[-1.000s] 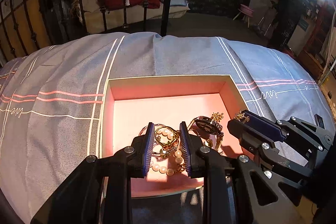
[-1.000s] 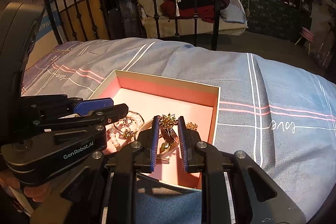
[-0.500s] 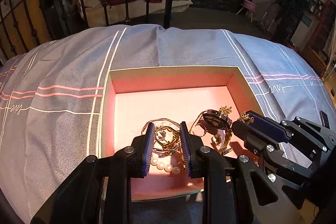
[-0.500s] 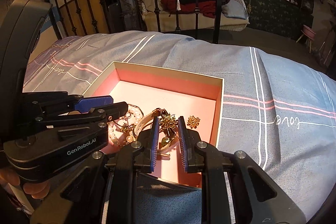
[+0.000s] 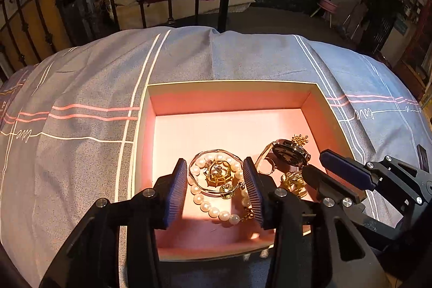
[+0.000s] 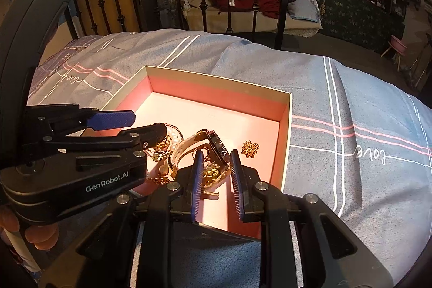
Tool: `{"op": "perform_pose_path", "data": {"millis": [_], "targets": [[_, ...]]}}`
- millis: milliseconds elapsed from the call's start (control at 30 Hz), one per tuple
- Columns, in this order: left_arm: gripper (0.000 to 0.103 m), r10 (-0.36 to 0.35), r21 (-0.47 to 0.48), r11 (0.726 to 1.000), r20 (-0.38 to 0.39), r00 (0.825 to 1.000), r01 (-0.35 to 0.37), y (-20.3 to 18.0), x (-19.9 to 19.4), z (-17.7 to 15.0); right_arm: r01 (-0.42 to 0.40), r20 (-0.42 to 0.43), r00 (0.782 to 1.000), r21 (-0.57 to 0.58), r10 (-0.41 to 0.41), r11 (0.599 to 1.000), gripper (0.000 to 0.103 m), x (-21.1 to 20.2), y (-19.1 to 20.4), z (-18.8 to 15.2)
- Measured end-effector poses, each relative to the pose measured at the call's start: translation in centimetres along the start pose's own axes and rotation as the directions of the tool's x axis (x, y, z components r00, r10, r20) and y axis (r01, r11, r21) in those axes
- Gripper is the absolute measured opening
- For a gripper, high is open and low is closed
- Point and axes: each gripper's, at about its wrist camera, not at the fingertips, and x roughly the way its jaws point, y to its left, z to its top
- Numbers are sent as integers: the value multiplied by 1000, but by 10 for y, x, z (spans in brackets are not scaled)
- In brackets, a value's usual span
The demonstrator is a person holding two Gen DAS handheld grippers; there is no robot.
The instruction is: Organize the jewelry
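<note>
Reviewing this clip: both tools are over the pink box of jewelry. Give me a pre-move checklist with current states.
1. Left hand-held gripper open: ok; its fingers straddle the pearl bracelet.
2. Right hand-held gripper open: ok; gold pieces and the watch sit between its fingers.
3. Single item isolated: not ok; bracelet, bangle and gold charm overlap.
4. Box flat on the bedspread: ok.
5. Gold flower brooch apart from the pile: ok.
6. Grippers touching each other: cannot tell.

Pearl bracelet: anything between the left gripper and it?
Nothing blocks it. The open left gripper already straddles the pearl bracelet in the pink box; a gold ring piece lies tangled within its loop.
</note>
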Motion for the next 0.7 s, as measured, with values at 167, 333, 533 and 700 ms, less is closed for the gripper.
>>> {"op": "perform_pose_path", "data": {"millis": [167, 333, 533, 700], "targets": [[66, -1, -24, 1000, 22, 1000, 1, 5, -15, -1, 36, 32, 999, -18, -36, 999, 84, -12, 6, -6], [78, -6, -36, 999, 99, 995, 10, 10, -51, -16, 74, 69, 995, -46, -71, 996, 95, -34, 12, -25], [88, -51, -50, 996, 359, 932, 74, 13, -128, -55, 115, 258, 959, 16, -116, 993, 97, -90, 12, -63], [96, -5, -6, 1000, 531, 847, 9, 7, -180, -89, 143, 449, 876, 112, -178, 983, 97, -148, 11, -95]]}}
